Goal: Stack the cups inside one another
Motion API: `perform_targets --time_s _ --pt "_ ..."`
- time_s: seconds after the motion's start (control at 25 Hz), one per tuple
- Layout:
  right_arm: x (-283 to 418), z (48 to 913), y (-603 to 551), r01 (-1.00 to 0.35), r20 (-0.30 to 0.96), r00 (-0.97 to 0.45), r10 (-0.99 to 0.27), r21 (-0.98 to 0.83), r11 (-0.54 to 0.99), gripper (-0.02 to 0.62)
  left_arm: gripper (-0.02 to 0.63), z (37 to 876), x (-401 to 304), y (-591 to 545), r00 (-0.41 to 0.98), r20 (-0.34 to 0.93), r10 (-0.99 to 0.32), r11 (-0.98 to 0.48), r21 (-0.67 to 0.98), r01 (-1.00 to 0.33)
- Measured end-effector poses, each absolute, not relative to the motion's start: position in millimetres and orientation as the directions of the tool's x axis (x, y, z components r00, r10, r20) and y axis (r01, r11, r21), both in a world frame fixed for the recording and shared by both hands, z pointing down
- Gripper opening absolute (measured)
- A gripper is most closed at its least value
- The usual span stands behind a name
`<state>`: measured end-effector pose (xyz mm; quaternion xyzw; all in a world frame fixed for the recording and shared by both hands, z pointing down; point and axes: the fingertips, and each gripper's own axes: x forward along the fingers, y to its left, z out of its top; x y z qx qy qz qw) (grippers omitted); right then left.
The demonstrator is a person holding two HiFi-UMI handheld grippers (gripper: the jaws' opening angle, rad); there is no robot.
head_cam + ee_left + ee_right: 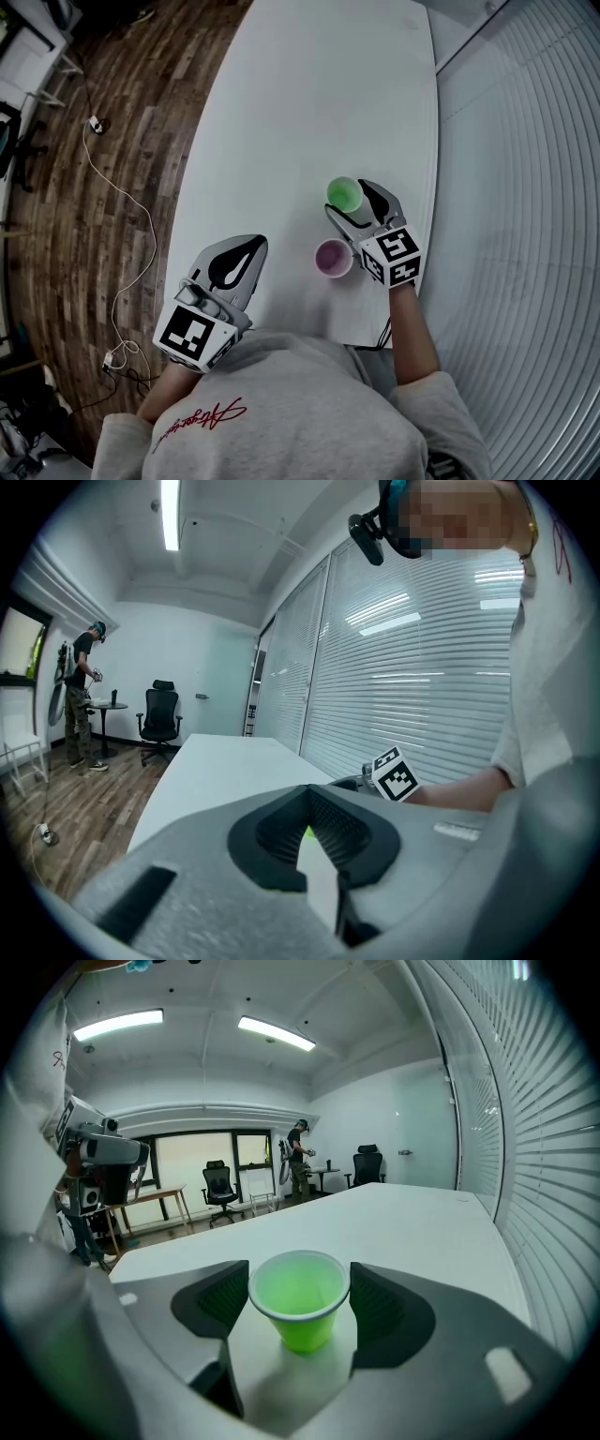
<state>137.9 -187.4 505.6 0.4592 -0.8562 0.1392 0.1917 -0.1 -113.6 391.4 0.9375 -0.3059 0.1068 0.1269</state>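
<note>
- The right claw (354,206) is open – its two jaws stand apart, one on each side of the green cup (299,1297).
- In the right gripper view the black pads (221,1299) sit just beside the cup's rim on either side. The rim is a full round, not squeezed.
- The green cup stands upright on the white desk (309,103), mouth up, toward the desk's right side.
- The purple cup (333,258) also stands upright on the desk, nearer the person than the green one. It is close to the green cup but apart from it, and just beside the right claw's marker cube (392,255).
- The cups are separate, with neither set inside the other.
- The left claw (246,251) is closed and holds nothing, its jaws meeting at the tips.
- It hangs over the near left edge of the desk, well apart from both cups.
- In the left gripper view a thin wedge of desk shows between the pads, with a sliver of green in it. That is probably the green cup, though too little shows to be sure.
- Left of the desk lies a wooden floor (122,112) with a cable (141,220) trailing across it.
- Slatted blinds (525,187) run along the desk's right side.
</note>
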Motion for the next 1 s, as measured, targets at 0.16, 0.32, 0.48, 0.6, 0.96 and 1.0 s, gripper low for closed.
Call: perform_targets --time_s 0.16,0.32,0.48,0.6,0.96,1.0 --pt "141 498 -190 -0.849 0.440 -0.494 -0.749 -0.057 0.526 0.337 -0.006 388 0 -113 0.791 0.275 -0.546 -0.782 0.169 -0.599" --pt "144 500 -190 -0.855 0.440 -0.482 -0.757 -0.049 0.516 0.337 -0.006 389 0 -114 0.793 0.270 -0.546 -0.785 0.166 -0.596" --pt "149 494 -190 -0.870 0.422 -0.460 -0.781 -0.039 0.491 0.336 -0.006 390 -1 -110 0.795 0.275 -0.541 -0.789 0.164 -0.593" --pt "152 486 -189 -0.880 0.410 -0.443 -0.797 -0.032 0.473 0.336 -0.006 387 -3 -107 0.798 0.272 -0.538 -0.791 0.163 -0.589" --pt "154 468 -182 -0.900 0.372 -0.408 -0.834 -0.012 0.435 0.334 -0.006 385 -6 -102 0.802 0.264 -0.536 -0.796 0.160 -0.584" --pt "155 465 -181 -0.902 0.367 -0.405 -0.837 -0.012 0.431 0.334 -0.006 384 -5 -101 0.804 0.262 -0.534 -0.797 0.160 -0.582"
